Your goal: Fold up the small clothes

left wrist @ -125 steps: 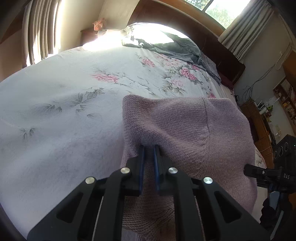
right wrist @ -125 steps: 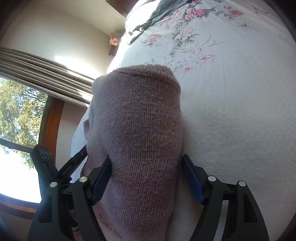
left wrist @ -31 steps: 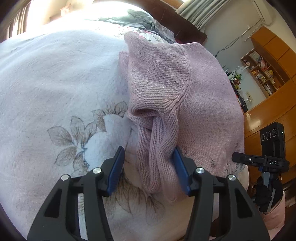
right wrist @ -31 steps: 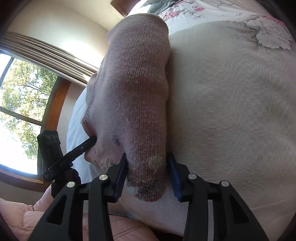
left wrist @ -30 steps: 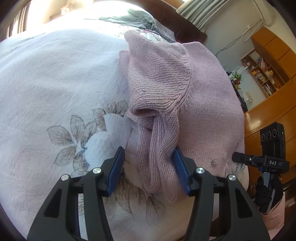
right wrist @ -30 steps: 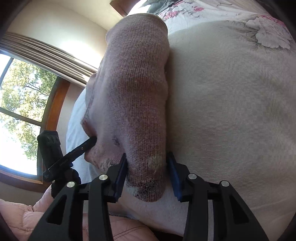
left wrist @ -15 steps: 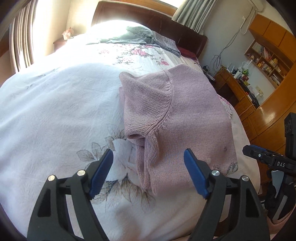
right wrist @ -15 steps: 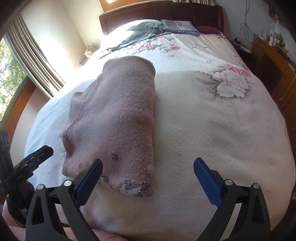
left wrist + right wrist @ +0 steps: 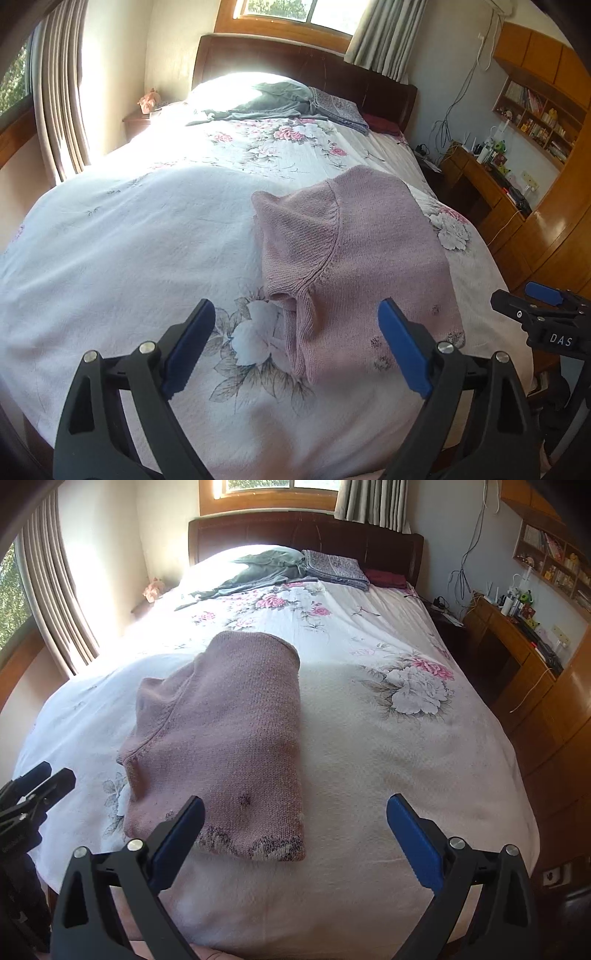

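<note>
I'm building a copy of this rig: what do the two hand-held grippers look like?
Both match. The left hand-held gripper and right hand-held gripper have black, cut-out triangular arms, silver round bolts and flat blue finger pads. The right one's side bears white "DAS" lettering.

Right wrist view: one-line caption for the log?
Open right hand-held gripper above folded pink sweater lying on floral bedspread.

The bed's near edge is cut off by both pictures' bottom edges. Items on the far shelves are too small to identify.
</note>
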### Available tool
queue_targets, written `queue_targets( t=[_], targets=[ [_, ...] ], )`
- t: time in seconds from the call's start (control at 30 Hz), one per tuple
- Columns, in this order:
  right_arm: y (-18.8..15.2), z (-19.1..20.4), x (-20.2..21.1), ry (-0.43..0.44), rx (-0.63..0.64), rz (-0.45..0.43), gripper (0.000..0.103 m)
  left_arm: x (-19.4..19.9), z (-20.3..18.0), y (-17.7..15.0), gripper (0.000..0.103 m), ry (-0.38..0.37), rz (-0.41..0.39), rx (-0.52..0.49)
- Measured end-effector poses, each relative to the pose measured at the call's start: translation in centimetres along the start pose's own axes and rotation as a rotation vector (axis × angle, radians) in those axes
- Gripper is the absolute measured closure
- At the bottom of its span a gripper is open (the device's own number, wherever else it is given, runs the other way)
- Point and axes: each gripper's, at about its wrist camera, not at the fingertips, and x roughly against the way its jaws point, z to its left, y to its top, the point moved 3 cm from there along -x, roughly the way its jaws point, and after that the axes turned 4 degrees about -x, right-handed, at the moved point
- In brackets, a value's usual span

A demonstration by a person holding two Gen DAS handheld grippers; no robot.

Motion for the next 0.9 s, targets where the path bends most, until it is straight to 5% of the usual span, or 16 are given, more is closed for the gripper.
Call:
queue_targets(
  t=[0.9],
  targets=[
    [-3.2,1.2,0.7,-0.003,-0.033,0.072,0.004,1.3,-1.0,-2.5,0.014,-0.012,0.042,-0.014]
  ],
)
